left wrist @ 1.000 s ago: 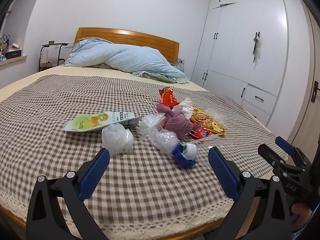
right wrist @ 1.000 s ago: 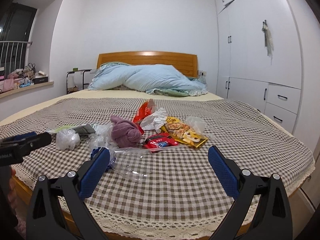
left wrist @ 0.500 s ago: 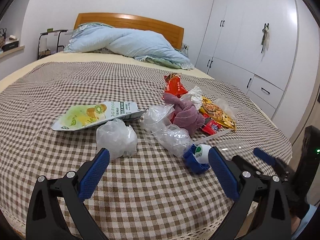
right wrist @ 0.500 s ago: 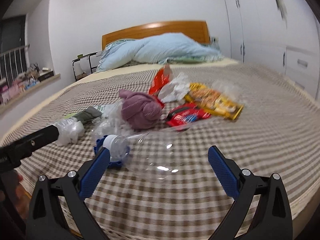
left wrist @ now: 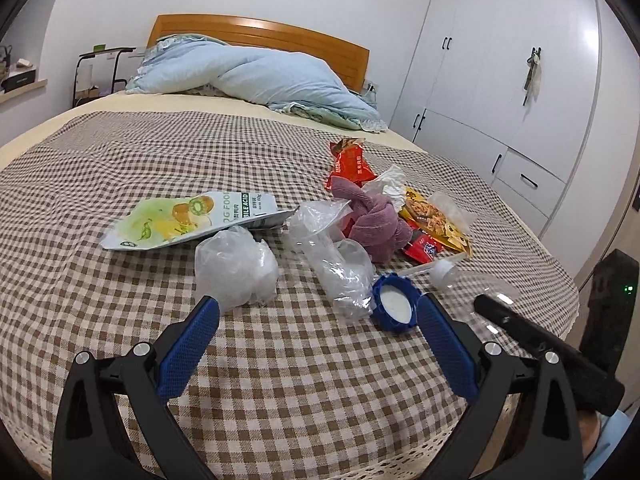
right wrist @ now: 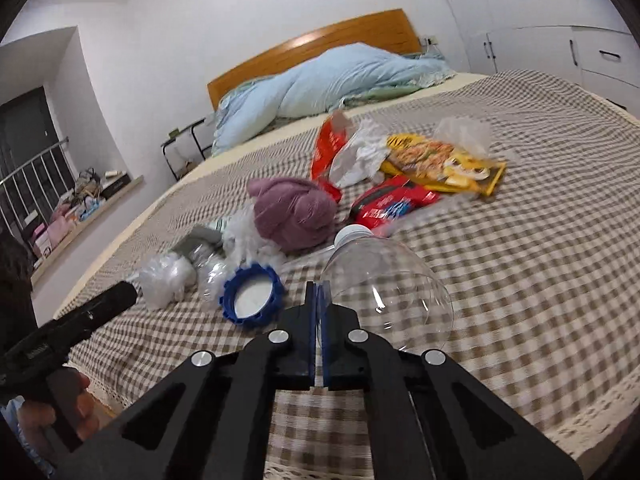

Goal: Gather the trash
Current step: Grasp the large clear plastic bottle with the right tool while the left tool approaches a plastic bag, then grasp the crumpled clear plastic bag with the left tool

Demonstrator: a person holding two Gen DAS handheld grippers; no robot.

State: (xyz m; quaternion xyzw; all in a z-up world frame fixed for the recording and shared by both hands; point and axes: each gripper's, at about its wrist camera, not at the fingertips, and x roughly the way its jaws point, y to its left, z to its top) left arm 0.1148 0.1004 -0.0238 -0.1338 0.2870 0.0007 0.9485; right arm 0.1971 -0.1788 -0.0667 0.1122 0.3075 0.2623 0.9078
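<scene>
Fingers [right wrist: 309, 308] of the right gripper [right wrist: 318, 292] clamped pad to pad, wide apart only a second ago. Closed hard against the near wall of the clear plastic bottle [right wrist: 384, 280], lying on its side on the bed's checked cover [right wrist: 520, 280], white cap end pointing away toward the red wrapper [right wrist: 392, 204]. Impossible to tell from either view whether a thin edge of the bottle is pinched between the pads or merely touching them from the right.

Fingers [left wrist: 188, 344] of the left gripper [left wrist: 318, 304] spread wide and holding nothing, now lower and closer to the pile than a second ago, framing the blue lid [left wrist: 394, 302] and a crumpled clear bag [left wrist: 234, 268].

Still strewn on the cover and uncollected: kiwi snack pouch [left wrist: 188, 220], purple knotted cloth [right wrist: 292, 212], yellow snack packet [right wrist: 440, 160], torn orange-red wrapper [left wrist: 352, 160], white tissue [right wrist: 360, 156]. No bin or trash bag in sight in either view.

Judged from this: first pickup just attempted, on the bottle, with the task barely begun. Worth checking the grip before lifting; slick, thin, round plastic likely to slip out or roll off toward the bed's edge if caught only by a sliver.
</scene>
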